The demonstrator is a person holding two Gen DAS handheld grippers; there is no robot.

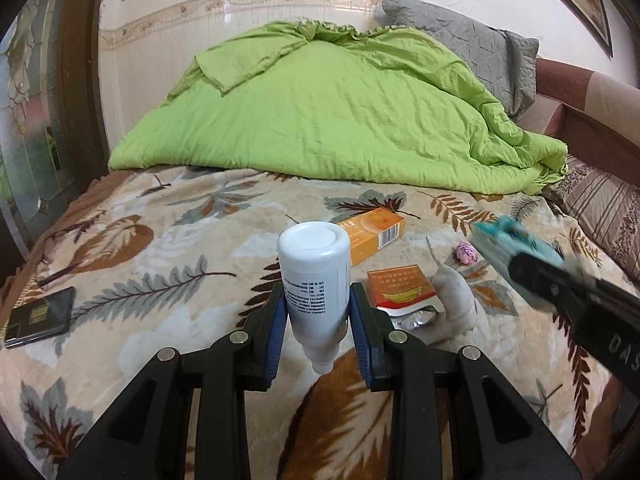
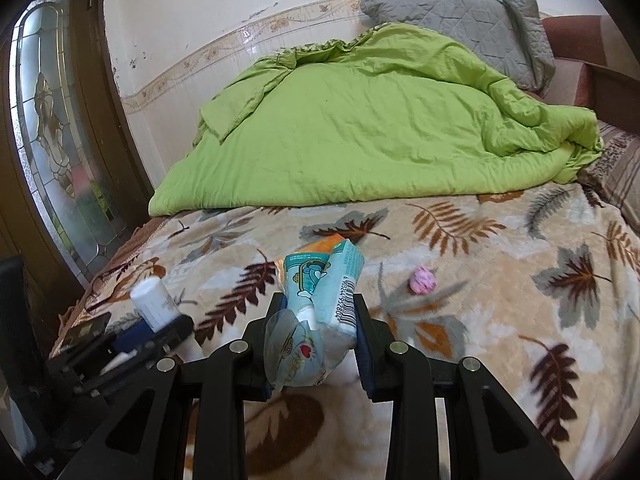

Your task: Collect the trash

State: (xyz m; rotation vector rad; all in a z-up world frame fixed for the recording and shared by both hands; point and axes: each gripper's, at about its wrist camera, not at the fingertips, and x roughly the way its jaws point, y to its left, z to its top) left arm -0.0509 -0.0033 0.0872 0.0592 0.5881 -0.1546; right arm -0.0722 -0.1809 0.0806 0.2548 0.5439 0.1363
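Note:
My left gripper [image 1: 319,300] is shut on a white plastic bottle [image 1: 316,272], cap end toward the camera, held above the leaf-patterned blanket [image 1: 160,240]. My right gripper [image 2: 320,308] is shut on a crumpled teal wrapper [image 2: 324,292] with a barcode. In the left wrist view the right gripper [image 1: 496,240] shows at the right with the teal wrapper [image 1: 516,236]. In the right wrist view the left gripper [image 2: 160,328] with the bottle [image 2: 154,300] shows at the lower left. On the blanket lie an orange box [image 1: 376,228], a red-orange packet [image 1: 400,284], a silver foil piece [image 1: 416,318] and a pink crumpled ball [image 2: 422,279].
A green quilt [image 1: 332,108] is heaped across the back of the bed, with a grey pillow [image 1: 472,48] behind it. A dark phone [image 1: 40,316] lies on the blanket's left edge. A wooden door with glass [image 2: 52,128] stands at the left. A white rolled item [image 1: 456,296] lies by the packet.

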